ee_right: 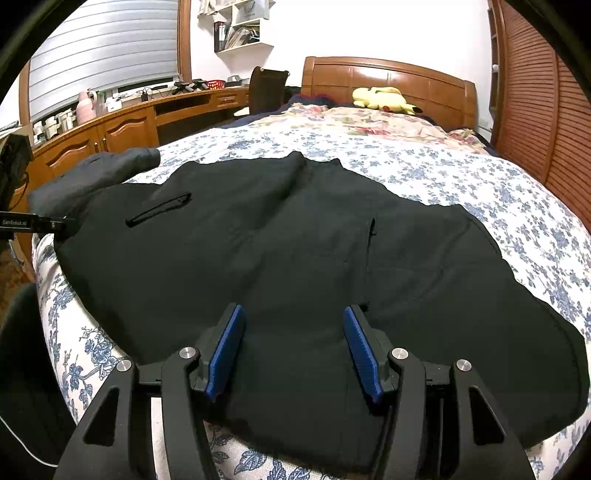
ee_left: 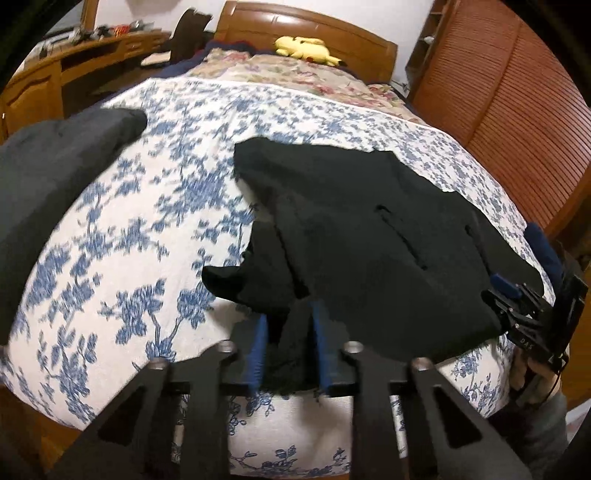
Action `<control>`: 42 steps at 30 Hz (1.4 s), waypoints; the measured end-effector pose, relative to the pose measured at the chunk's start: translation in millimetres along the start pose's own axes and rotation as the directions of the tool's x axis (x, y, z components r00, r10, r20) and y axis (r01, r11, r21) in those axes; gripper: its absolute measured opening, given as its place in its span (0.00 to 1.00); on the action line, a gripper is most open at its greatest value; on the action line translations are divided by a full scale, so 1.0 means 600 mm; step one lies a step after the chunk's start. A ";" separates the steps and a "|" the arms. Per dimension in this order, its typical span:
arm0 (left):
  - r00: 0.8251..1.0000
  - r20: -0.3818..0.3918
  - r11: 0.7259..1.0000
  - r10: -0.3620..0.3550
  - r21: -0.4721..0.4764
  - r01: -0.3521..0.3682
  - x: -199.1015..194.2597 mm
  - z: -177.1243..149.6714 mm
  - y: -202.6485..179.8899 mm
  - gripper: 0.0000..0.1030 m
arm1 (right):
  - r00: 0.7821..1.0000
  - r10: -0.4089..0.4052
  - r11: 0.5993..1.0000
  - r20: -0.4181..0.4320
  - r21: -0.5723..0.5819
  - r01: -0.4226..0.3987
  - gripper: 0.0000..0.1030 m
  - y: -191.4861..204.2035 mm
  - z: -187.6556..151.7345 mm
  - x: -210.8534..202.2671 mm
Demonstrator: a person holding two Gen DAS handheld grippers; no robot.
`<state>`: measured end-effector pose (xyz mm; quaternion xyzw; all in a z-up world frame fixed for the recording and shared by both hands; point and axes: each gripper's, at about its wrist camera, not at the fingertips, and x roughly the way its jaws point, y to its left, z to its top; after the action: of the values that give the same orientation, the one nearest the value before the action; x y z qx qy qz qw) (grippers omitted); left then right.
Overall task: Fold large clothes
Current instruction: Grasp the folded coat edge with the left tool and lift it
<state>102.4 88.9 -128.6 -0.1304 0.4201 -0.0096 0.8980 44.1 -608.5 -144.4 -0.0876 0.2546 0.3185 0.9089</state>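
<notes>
- left gripper (ee_left: 288, 354): blue pads pinching a bunched edge of the black garment (ee_left: 369, 229) at the near edge of the bed
- right gripper (ee_right: 293, 350): jaws spread, garment (ee_right: 295, 258) lying under and between them, pads not pressing it
- garment spread flat across near half of bedspread (ee_right: 480, 192), white with blue floral print; two slit pockets visible
- grey folded garment (ee_left: 55, 166) on bed's left side, apart from the black one in left view
- farther: second floral cover (ee_right: 369, 118), pink and cream
- yellow plush toy (ee_right: 384, 98) by the wooden headboard (ee_right: 406, 77)
- left: wooden desk (ee_right: 129, 114) with clutter, dark chair (ee_right: 266, 88), window blind (ee_right: 103, 48), wall shelf (ee_right: 243, 29)
- right: louvred wooden doors (ee_right: 535, 103)
</notes>
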 end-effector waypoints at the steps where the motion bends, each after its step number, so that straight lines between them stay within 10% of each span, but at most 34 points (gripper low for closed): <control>1: 1.000 0.001 1.000 0.005 0.011 -0.005 -0.003 0.004 -0.006 0.15 | 1.000 0.000 1.000 0.000 0.000 0.000 0.57 0.000 0.000 0.000; 19: 0.989 0.136 0.919 -0.051 0.394 -0.007 -0.069 0.140 -0.288 0.08 | 0.999 -0.019 0.993 0.035 0.121 0.015 0.57 -0.092 -0.012 -0.091; 33: 0.978 0.014 0.758 -0.208 0.634 0.152 0.016 0.123 -0.625 0.07 | 0.974 -0.209 0.941 0.083 0.287 0.178 0.57 -0.244 -0.054 -0.200; 42: 0.987 -0.061 0.744 -0.146 0.651 0.150 0.064 0.081 -0.647 0.10 | 0.966 -0.251 0.914 0.068 0.344 0.214 0.57 -0.267 -0.063 -0.220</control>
<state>200.1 -279.9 -33.5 0.1585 0.3813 -0.2271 0.8820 40.3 -816.1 -108.9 0.0556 0.2419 0.1646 0.9546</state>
